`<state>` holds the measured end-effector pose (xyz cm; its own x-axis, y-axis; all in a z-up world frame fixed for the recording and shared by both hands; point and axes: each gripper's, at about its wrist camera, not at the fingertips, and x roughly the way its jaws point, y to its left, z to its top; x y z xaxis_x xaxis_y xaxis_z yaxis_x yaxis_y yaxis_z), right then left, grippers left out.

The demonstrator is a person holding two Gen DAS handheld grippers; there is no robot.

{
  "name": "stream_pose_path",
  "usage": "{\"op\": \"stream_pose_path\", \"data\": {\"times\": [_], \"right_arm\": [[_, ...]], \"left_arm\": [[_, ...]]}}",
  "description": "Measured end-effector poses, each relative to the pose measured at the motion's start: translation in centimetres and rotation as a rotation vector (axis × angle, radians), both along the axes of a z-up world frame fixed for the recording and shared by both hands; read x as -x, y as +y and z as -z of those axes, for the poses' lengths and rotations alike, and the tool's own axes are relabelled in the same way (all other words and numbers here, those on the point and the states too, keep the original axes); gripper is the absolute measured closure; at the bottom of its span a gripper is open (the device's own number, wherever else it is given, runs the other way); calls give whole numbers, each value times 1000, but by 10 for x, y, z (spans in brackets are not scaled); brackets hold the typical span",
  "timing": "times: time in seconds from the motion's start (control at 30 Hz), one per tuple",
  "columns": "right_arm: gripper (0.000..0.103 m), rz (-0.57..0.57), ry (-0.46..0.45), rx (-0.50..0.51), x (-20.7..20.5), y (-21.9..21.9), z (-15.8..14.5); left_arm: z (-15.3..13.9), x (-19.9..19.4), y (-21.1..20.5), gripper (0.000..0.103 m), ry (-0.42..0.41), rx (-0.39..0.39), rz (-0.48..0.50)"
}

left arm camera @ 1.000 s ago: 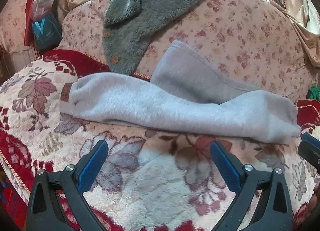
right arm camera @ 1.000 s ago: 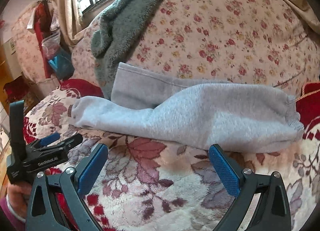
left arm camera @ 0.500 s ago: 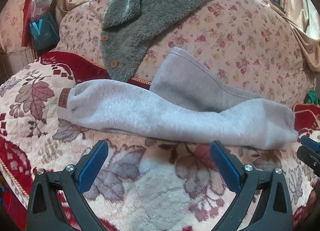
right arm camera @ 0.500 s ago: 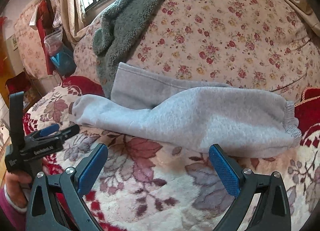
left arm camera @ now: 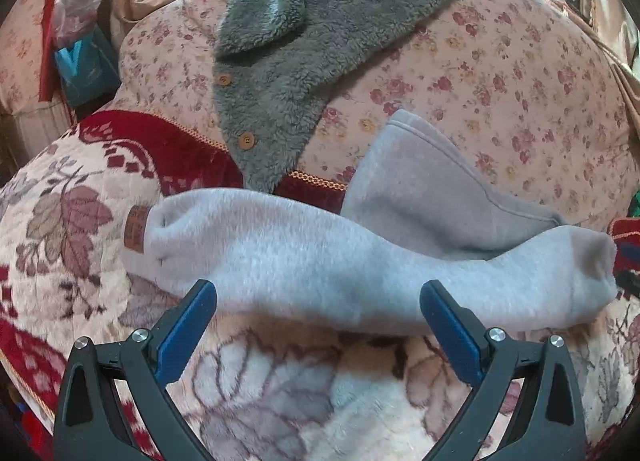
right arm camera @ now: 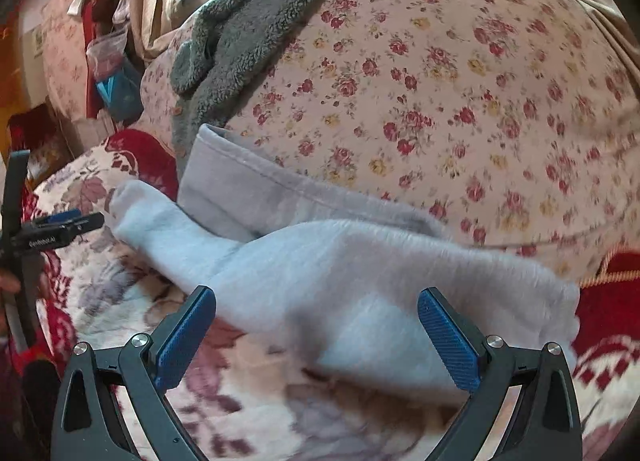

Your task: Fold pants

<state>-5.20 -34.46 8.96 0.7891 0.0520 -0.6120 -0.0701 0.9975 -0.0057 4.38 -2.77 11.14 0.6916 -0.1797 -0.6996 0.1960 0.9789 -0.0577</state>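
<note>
On the floral plush blanket (left arm camera: 360,413) covering the sofa seat, the pale grey fleece pants (left arm camera: 320,261) lie sideways, one leg propped against the backrest. My left gripper (left arm camera: 318,325) sits spread wide near the waistband end, my right gripper (right arm camera: 316,325) equally wide and empty at the cuff end, probably readying a lengthwise fold.

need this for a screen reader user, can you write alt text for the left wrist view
Grey sweatpants lie across a floral blanket on a sofa, one leg propped against the flowered backrest. The open left gripper hovers just in front of them, holding nothing. A grey fleece jacket hangs over the backrest.
</note>
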Motion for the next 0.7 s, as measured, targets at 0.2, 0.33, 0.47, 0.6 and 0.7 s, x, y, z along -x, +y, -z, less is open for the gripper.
{"op": "stream_pose_path", "data": {"times": [0.2, 0.33, 0.47, 0.6, 0.7], "right_arm": [[0, -97, 46, 96, -37, -21, -6], [0, -189, 102, 190, -58, -25, -2], [0, -262, 169, 293, -77, -26, 10], [2, -303, 225, 334, -89, -28, 24], [11, -346, 282, 376, -93, -23, 34]], "left_arm": [[4, -33, -1, 1, 24, -1, 80], [10, -60, 4, 1, 64, 11, 147], [21, -84, 15, 1, 96, 13, 166], [31, -103, 25, 1, 109, 14, 187], [36, -111, 23, 1, 115, -18, 238]]}}
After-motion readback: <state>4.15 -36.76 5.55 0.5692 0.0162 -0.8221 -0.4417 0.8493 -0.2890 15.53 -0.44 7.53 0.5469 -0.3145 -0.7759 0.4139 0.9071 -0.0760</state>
